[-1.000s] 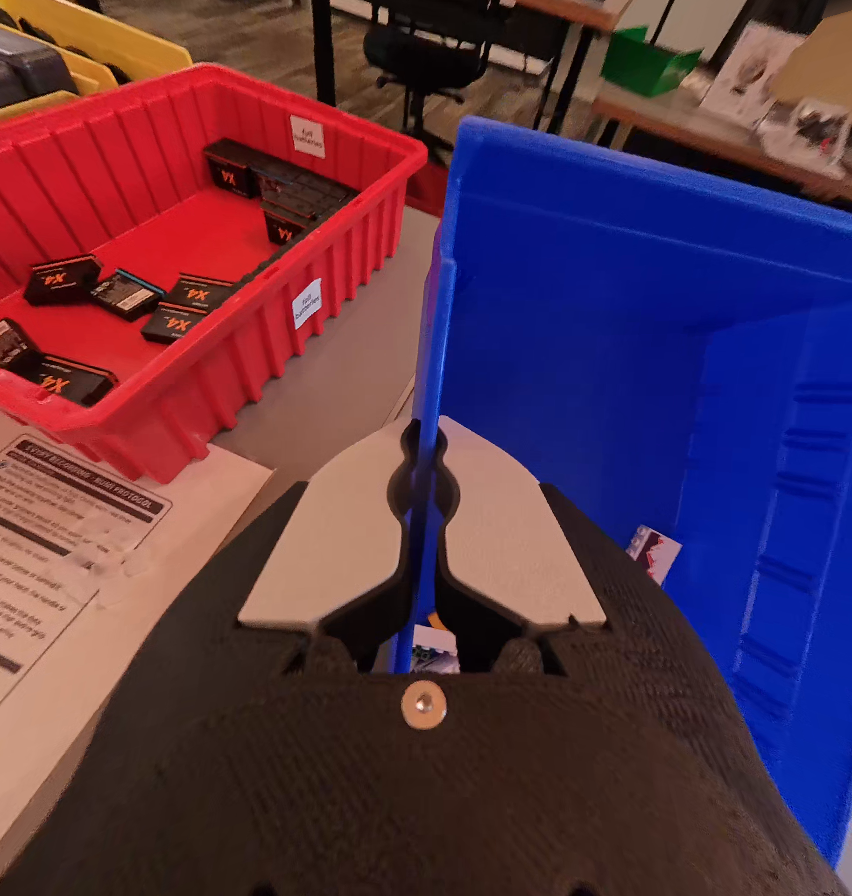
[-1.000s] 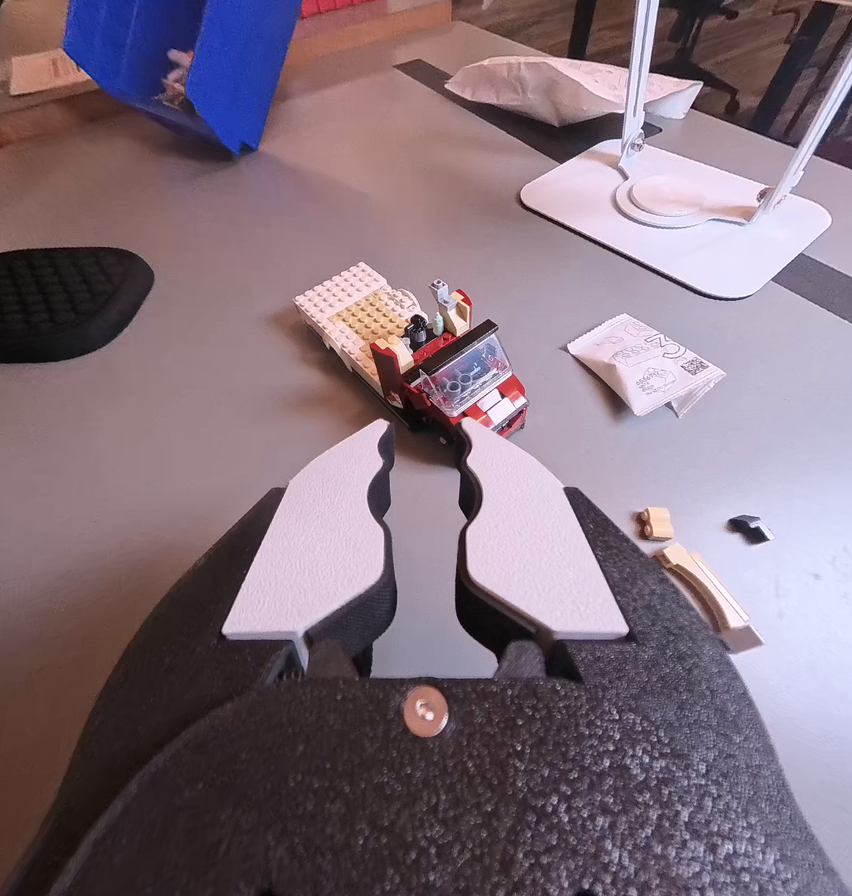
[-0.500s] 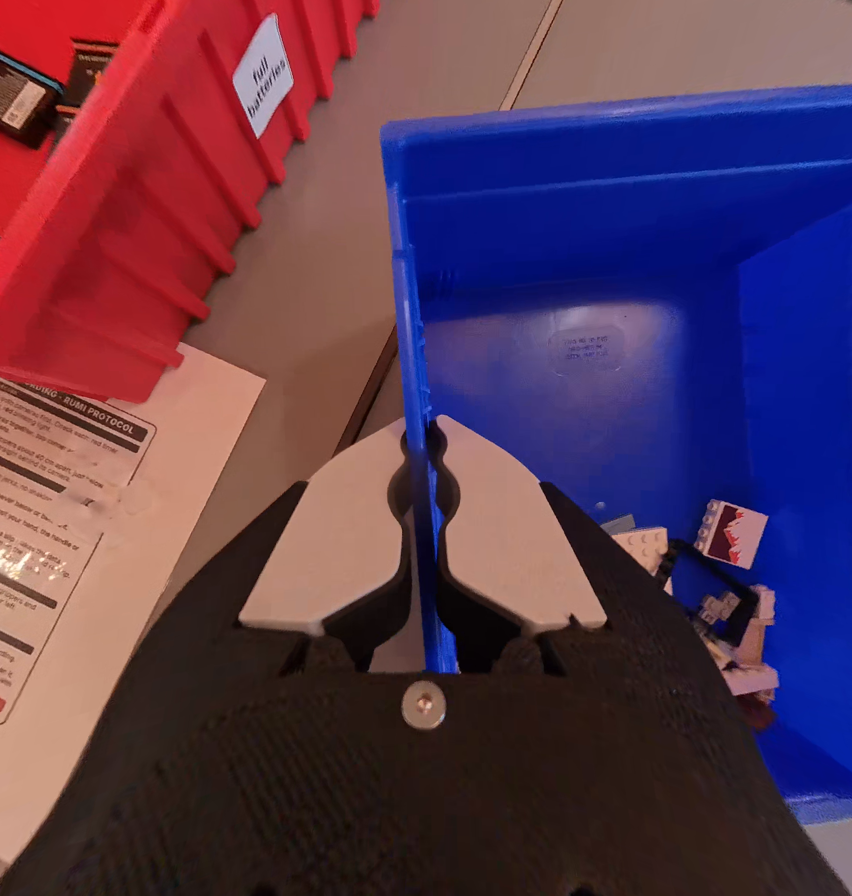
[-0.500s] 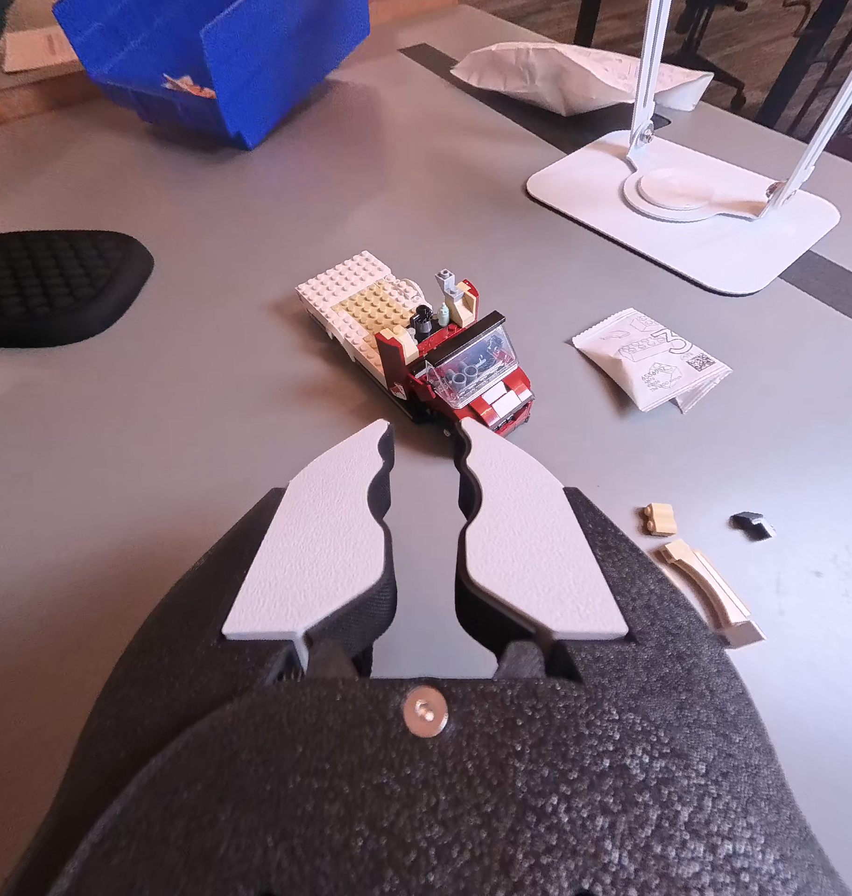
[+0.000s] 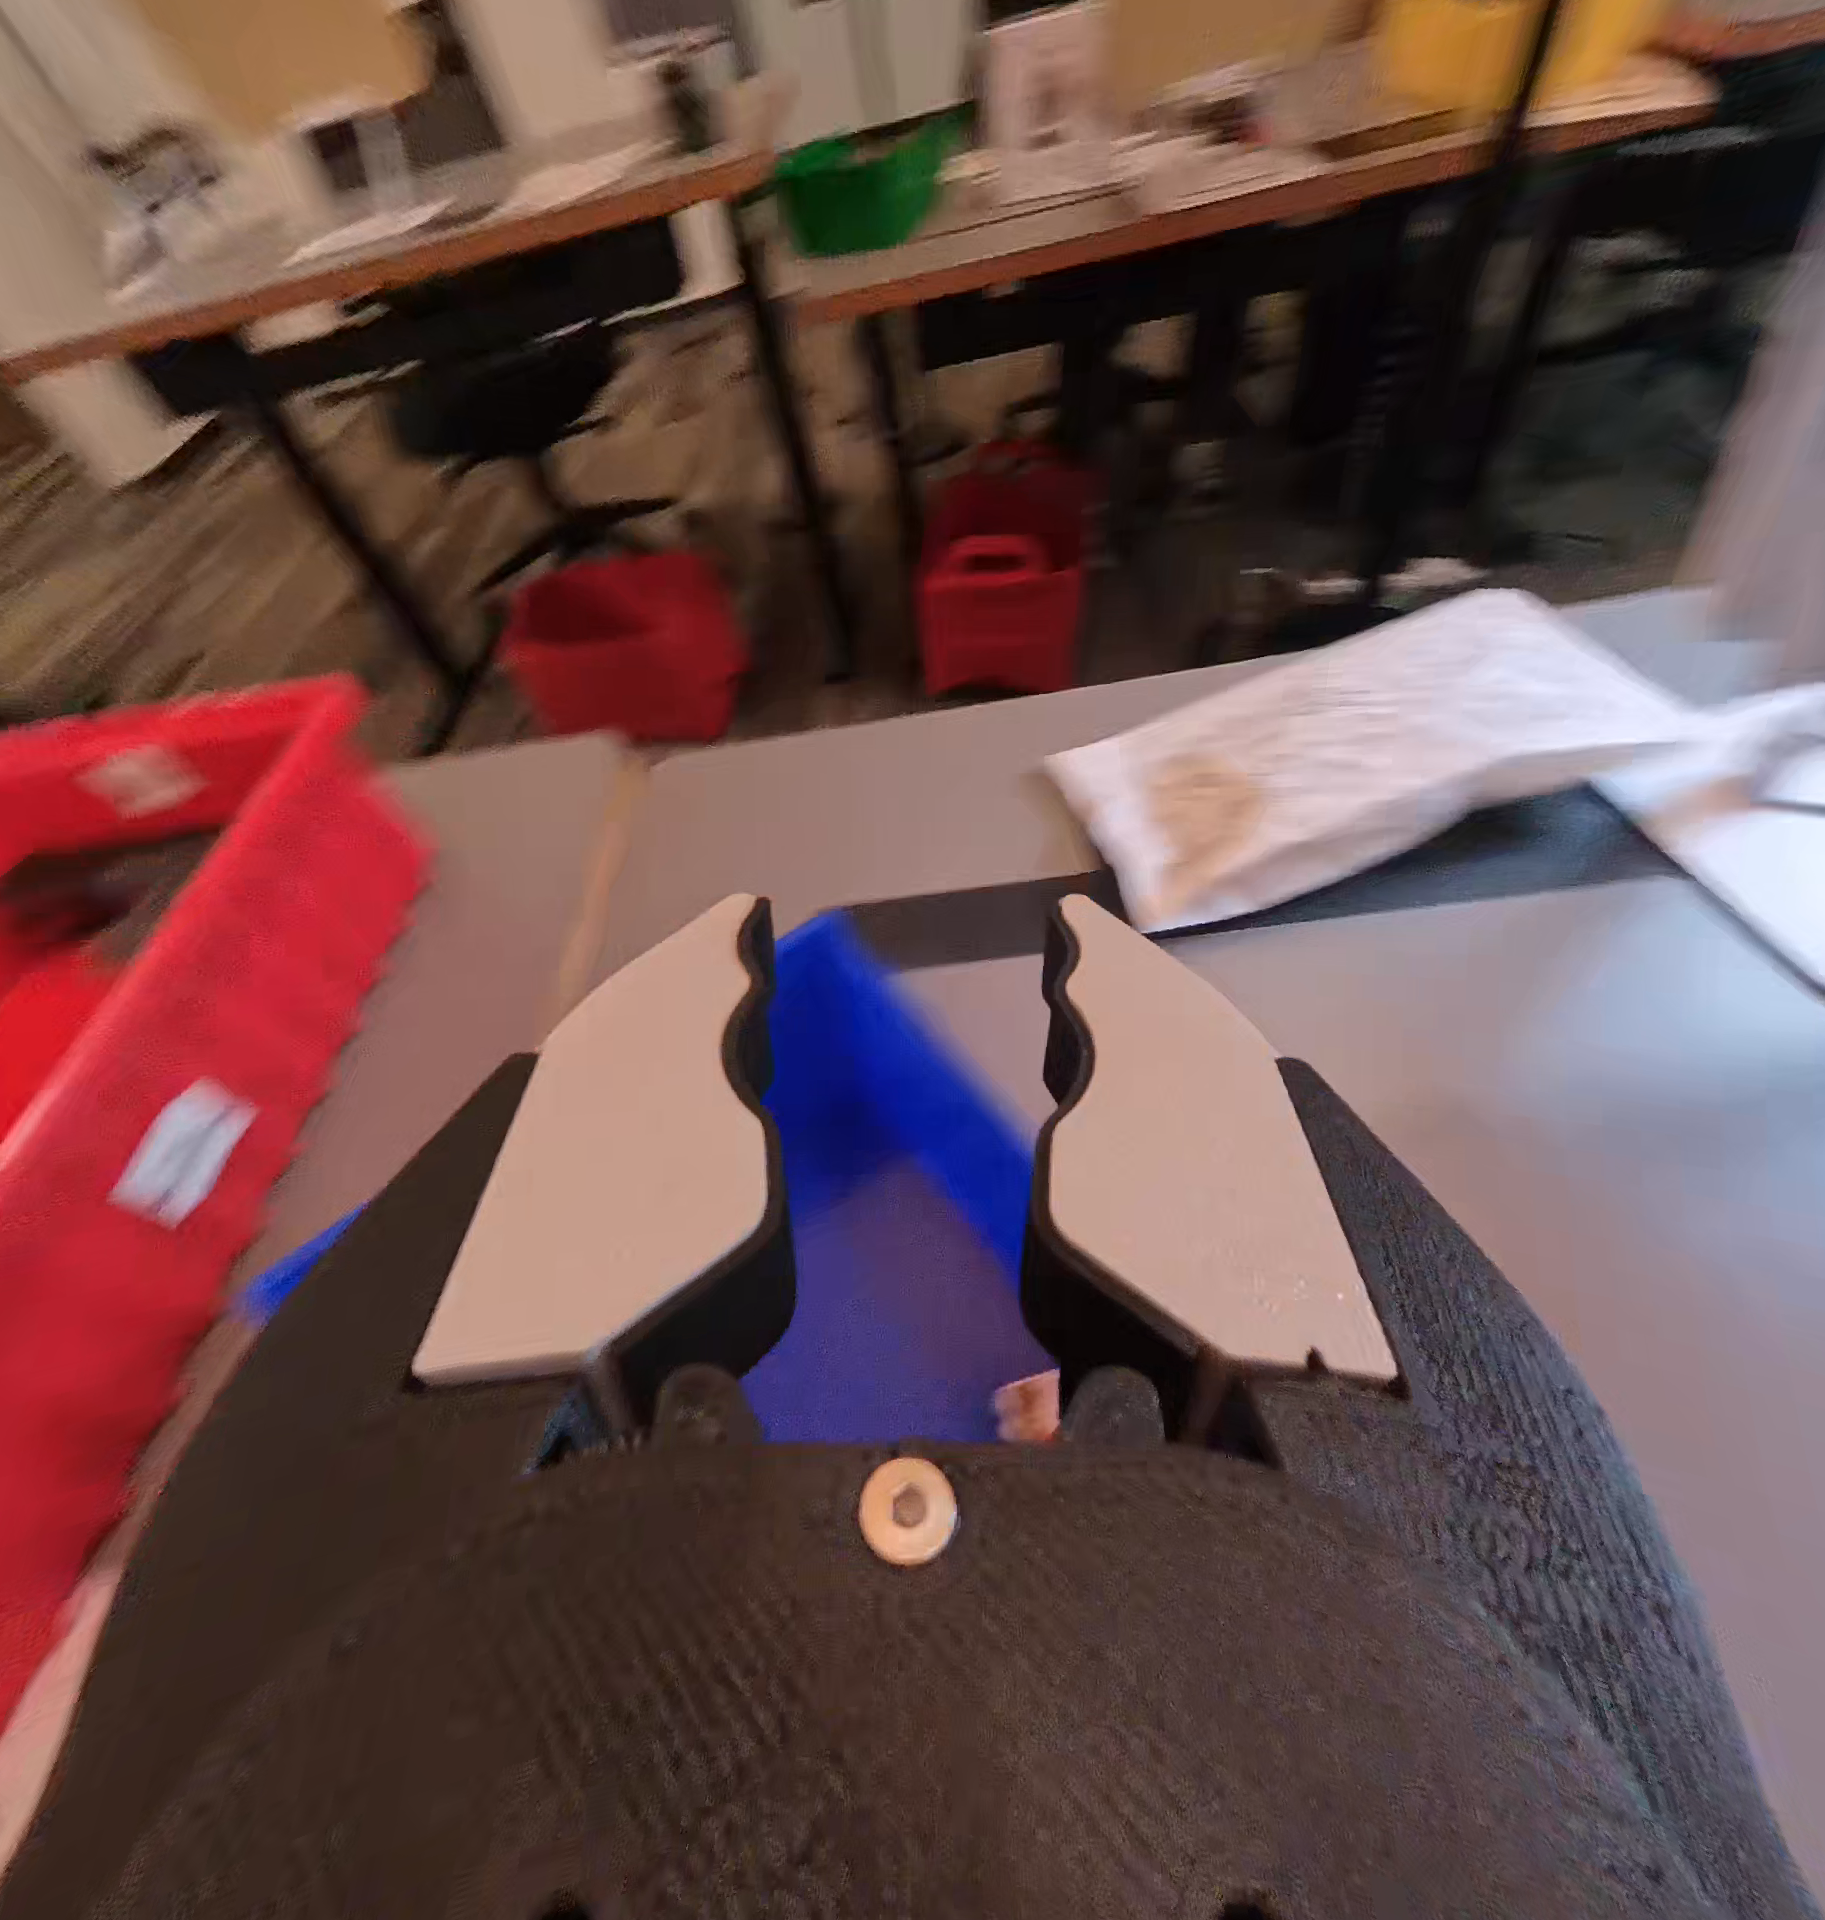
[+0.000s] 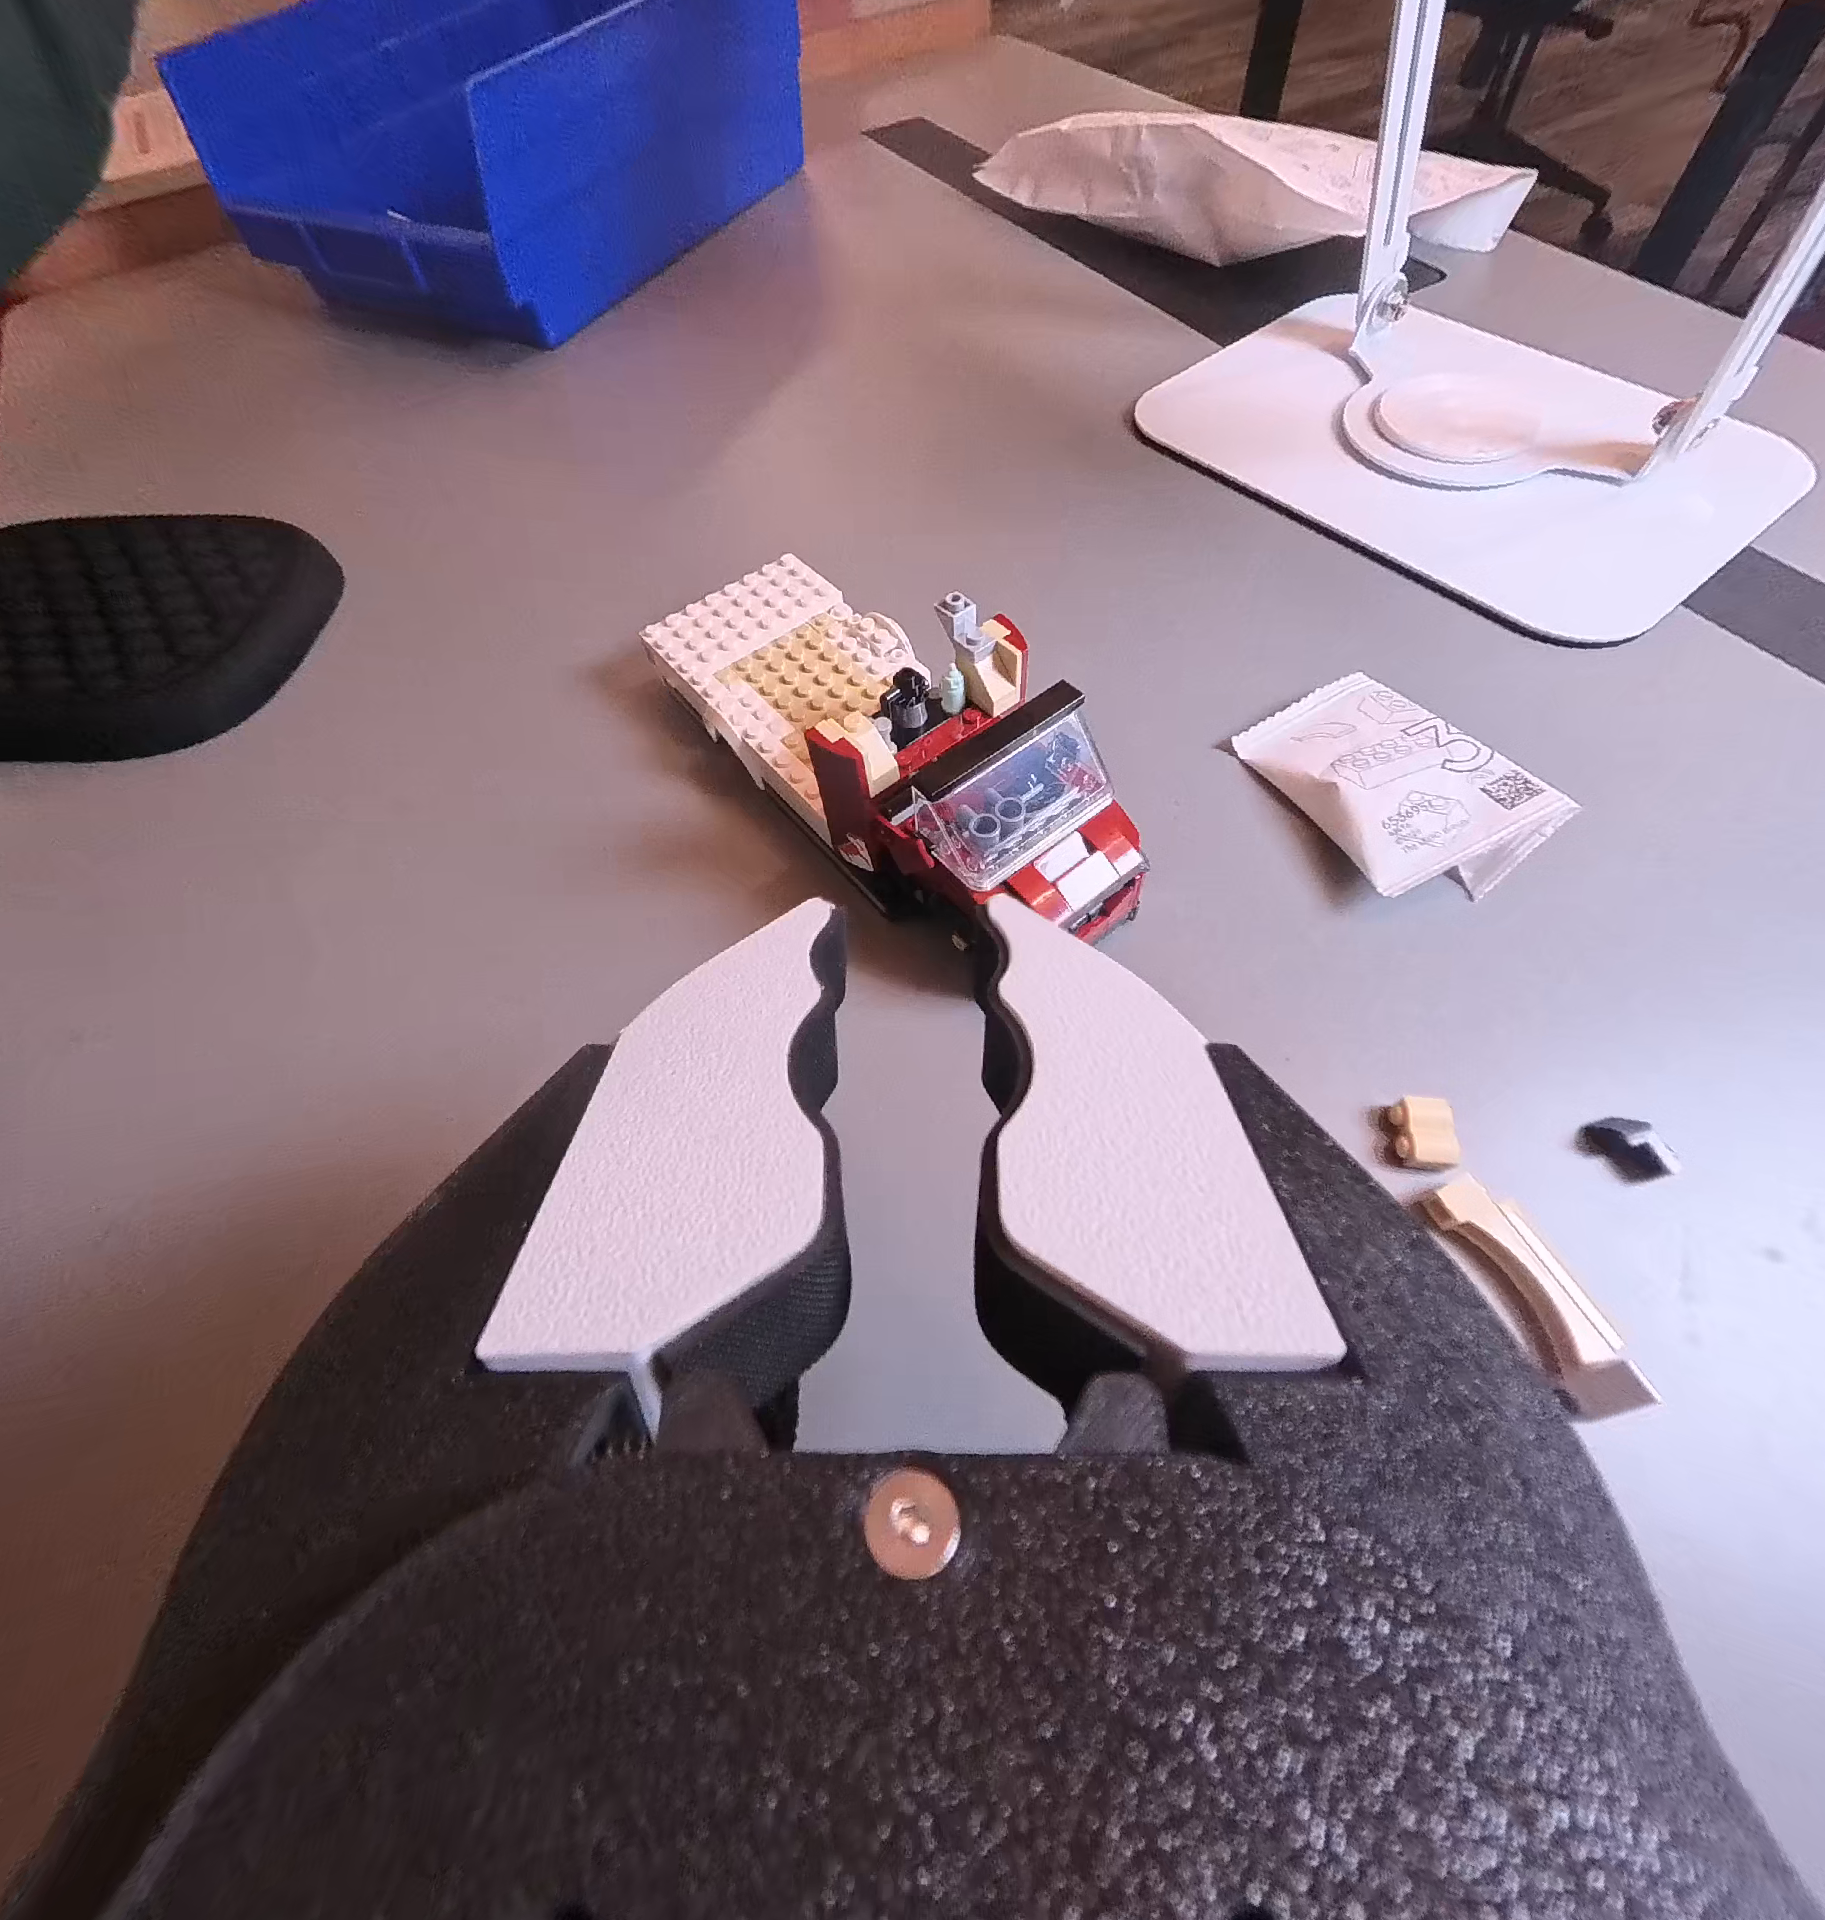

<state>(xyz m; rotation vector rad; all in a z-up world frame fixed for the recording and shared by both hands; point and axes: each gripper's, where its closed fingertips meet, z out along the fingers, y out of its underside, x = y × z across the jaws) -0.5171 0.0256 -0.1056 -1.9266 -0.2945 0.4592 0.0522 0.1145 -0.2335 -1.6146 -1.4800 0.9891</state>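
Observation:
My left gripper (image 5: 908,914) is open, with a wide gap between its fingers. The blue bin (image 5: 887,1091) lies below and between them, blurred, and neither pad presses on it. A small brick piece (image 5: 1027,1403) shows inside the bin. In the right wrist view the blue bin (image 6: 575,156) stands flat on the grey table (image 6: 472,935) at the far left. My right gripper (image 6: 913,914) is open and empty, low over the table. Its fingertips are just short of the front of a red, white and tan brick-built car (image 6: 939,769).
A red crate (image 5: 108,987) stands left of the bin. A white paper bag (image 6: 1199,177) and a white lamp base (image 6: 1490,457) lie at the far right. A white packet (image 6: 1407,790), loose tan pieces (image 6: 1417,1132) (image 6: 1531,1299) and a small black piece (image 6: 1625,1148) lie to the right. A black textured pad (image 6: 108,634) lies to the left. Left tips to right tips: about 60 cm.
My left gripper was shut on the blue bin's wall and carried the tilted bin down; it has now opened, let go and swung upward. The bin rests flat. My right gripper has barely moved.

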